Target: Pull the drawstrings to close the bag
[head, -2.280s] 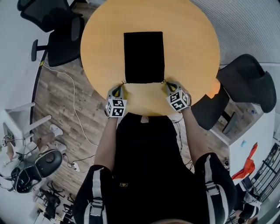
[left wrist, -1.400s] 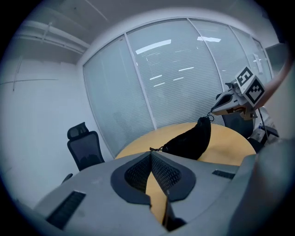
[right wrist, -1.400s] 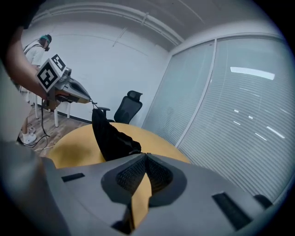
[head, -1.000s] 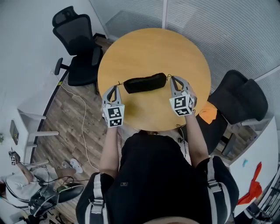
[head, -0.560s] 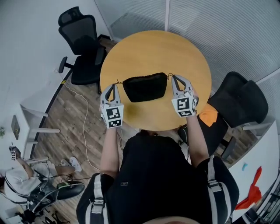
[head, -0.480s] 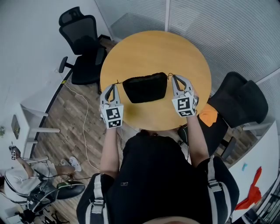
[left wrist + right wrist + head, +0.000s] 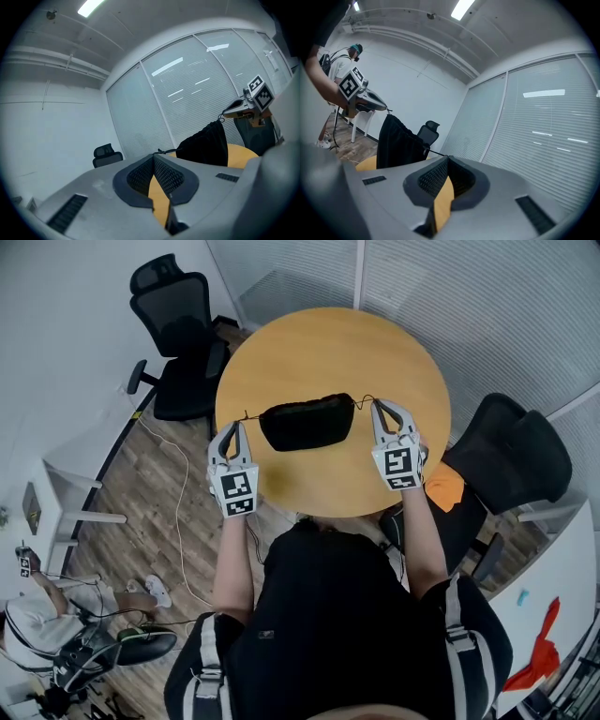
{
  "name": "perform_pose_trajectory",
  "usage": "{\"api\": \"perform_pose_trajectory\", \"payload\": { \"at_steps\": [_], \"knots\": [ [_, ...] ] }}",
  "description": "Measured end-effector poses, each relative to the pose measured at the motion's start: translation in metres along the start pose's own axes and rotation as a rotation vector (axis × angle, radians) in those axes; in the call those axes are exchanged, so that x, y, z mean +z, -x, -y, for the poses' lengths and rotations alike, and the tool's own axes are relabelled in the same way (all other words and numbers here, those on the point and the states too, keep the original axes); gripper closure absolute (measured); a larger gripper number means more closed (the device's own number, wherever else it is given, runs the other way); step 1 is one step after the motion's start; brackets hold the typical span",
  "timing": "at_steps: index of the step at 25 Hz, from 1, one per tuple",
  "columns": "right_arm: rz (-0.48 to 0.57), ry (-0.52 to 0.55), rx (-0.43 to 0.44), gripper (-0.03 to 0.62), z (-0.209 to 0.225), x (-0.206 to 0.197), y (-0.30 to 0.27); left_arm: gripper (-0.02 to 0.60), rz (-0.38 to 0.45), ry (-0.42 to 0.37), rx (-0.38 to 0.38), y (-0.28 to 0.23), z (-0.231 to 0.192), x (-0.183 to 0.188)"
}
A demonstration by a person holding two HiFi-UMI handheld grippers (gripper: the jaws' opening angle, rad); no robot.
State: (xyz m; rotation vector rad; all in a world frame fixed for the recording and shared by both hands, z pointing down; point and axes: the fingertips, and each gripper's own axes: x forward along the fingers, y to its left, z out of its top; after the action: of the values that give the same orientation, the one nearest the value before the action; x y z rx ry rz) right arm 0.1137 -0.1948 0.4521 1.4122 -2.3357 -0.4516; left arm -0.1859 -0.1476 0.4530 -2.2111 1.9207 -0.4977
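The bag [image 7: 307, 422] hangs over the table [image 7: 328, 343] between the left gripper [image 7: 231, 427] and the right gripper [image 7: 379, 407], a string [image 7: 249, 414] running to each. A chair [image 7: 178, 343] stands left of the table, a second chair [image 7: 516, 451] right.

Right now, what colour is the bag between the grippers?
The bag is plain black, clearest in the head view.

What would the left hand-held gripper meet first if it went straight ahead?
Likely nothing near: beyond the drawstring it grips, the way looks free to the glass partition, between black bag and office chair.
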Motion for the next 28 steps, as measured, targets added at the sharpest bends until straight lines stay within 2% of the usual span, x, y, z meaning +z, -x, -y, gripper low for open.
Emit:
{"api": "perform_pose_trajectory", "payload": {
  "at_steps": [14, 28],
  "knots": [
    [-0.032, 0.01, -0.061, 0.534, 0.016, -0.006, 0.025, 0.566, -0.028, 0.073, 0.048, 0.021, -0.018, -0.019],
    [-0.049, 0.027, -0.093, 0.534, 0.029, -0.007, 0.026, 0.566, -0.045, 0.108, 0.079, 0.03, -0.037, -0.031]
  ]
}}
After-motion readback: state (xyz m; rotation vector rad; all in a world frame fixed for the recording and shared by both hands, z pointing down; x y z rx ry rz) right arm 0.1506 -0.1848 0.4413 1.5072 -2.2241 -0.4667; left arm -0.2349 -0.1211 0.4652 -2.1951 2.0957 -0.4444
